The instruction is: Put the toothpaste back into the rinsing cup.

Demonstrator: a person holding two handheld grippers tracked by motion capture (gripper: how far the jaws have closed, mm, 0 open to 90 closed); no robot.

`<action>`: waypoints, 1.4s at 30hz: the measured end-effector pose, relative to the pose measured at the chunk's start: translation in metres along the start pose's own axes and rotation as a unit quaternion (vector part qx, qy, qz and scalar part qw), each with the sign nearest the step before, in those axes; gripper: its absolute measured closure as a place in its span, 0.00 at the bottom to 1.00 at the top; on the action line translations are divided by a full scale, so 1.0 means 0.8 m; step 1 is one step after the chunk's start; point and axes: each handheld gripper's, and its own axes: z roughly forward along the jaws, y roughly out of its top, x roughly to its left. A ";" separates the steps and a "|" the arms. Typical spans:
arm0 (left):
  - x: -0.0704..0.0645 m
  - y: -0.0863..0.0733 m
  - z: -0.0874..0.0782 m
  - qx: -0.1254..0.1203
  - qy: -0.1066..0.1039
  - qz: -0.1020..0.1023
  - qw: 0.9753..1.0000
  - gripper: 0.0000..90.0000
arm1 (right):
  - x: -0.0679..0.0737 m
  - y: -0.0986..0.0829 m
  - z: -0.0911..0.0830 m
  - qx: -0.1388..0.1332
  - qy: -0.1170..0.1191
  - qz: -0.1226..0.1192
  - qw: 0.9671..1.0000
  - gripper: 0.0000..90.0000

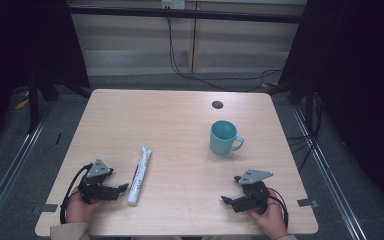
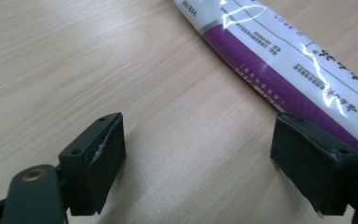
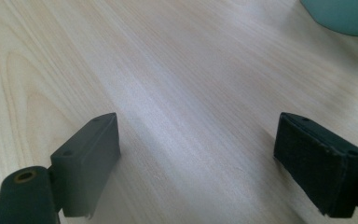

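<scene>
While both tongs rest wide apart on the worktop [image 1: 180, 120], the tube [image 1: 139, 175] lies beside the left tongs [image 1: 122, 188], seemingly ready for grasping.

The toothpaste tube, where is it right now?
In the high view the toothpaste tube lies flat on the table's near-left part, just beside the open left gripper.

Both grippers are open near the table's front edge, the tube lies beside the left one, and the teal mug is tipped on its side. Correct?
Not quite: the mug stands upright, mouth up, as the high view shows. The rest holds: the left gripper and right gripper are open, the tube beside the left.
</scene>
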 end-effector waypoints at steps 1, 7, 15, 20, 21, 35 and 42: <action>0.000 0.000 0.000 0.000 0.000 0.000 1.000 0.18 | 0.000 0.000 0.000 0.000 0.000 0.000 1.000 0.15; 0.001 0.005 -0.001 0.017 0.002 -0.004 1.000 0.18 | 0.000 0.000 0.000 0.000 0.000 0.000 1.000 0.15; 0.004 0.033 -0.008 0.111 -0.011 -0.050 0.993 0.35 | 0.000 0.000 0.000 0.000 -0.001 0.001 1.000 0.15; 0.000 0.052 -0.004 0.161 -0.012 -0.059 0.985 0.39 | 0.000 0.000 0.000 0.000 -0.001 0.001 1.000 0.15; 0.000 0.055 -0.004 0.168 -0.015 -0.064 0.984 0.39 | 0.000 0.000 0.000 0.000 -0.001 0.001 1.000 0.15; -0.012 0.091 -0.004 0.203 -0.010 -0.074 0.976 0.40 | 0.000 0.000 0.000 0.000 -0.001 0.001 1.000 0.15; -0.025 0.103 0.008 0.211 -0.010 -0.077 0.974 0.41 | 0.000 0.000 0.000 0.000 -0.001 0.001 1.000 0.15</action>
